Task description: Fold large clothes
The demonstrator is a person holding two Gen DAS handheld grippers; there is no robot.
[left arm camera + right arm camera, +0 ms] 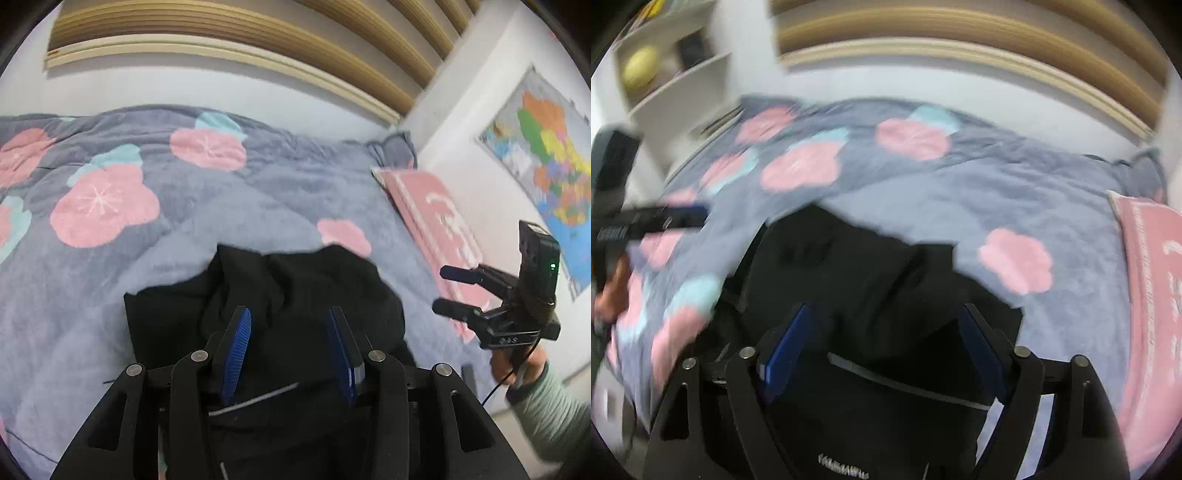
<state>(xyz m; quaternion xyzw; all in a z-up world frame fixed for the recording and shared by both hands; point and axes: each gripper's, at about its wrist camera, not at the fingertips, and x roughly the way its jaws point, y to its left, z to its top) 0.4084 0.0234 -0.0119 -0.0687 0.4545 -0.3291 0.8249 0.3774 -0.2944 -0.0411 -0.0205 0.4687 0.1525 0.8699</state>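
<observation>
garment: black garment [295,295] lies bunched at the lower middle of both views, on the grey flowered blanket [258,192] that covers the bed; its upper edge is humped and creased, not flat.
left tongs: the left tongs [288,347] hang over the cloth at the bottom centre of the left view, blue pads parted with a clear gap; nothing is pinched between them.
right tongs: the right tongs [882,347] hover above the same cloth at the bottom centre of the right view, spread wider than the left; they hold nothing. seen from the left view they sit at the right edge [461,291], off the cloth and over the pink pillow [436,221].
fold so far: judged from the lumpy pile, the fold looks only partly made and untidy.
risk, spring-back: with both tongs let go, the thick humped layers may slide or unroll, undoing the fold.
risk, bad pinch: the cloth is all black and its edges are hard to pick out, so a grab could take one layer, or several, and drag the pile askew.
risk, blanket: the soft blanket lies right under the garment; a low pinch could catch it too and lift both.
risk, blur: the right view is smeared, so aim on that side would be unsure.
risk, clash: the two tongs work close together and could knock each other over the small pile.
</observation>
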